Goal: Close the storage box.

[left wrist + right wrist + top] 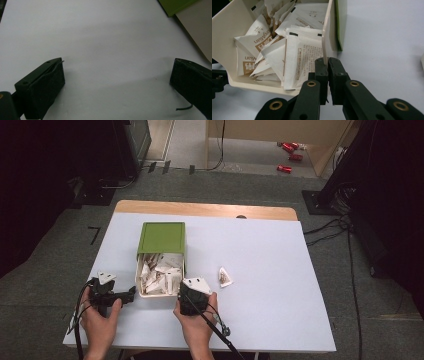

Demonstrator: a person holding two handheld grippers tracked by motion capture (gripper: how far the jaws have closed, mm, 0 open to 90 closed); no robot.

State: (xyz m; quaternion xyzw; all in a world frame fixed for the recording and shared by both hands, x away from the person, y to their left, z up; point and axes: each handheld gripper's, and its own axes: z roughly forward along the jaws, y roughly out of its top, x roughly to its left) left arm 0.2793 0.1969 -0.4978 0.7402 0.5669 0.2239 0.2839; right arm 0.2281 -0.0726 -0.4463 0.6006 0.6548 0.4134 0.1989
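A: Starting with the room: dark floor, cables, red cans (289,151) far back. Where do we stand on the desk (280,270)?

B: The green box (161,238) sits left of centre, toward the far edge, and its drawer (141,292) is pulled out toward us, full of sachets (159,272). One sachet (224,276) already lies out on the desk, right of the drawer.

A: And our grippers?

B: Our right gripper (327,65) is pinched shut on the drawer's right wall. Our left gripper (117,82) rests near the drawer's left corner, jaws wide, holding nothing.

A: So we judge it early: the drawer is open, one sachet is out, many remain.
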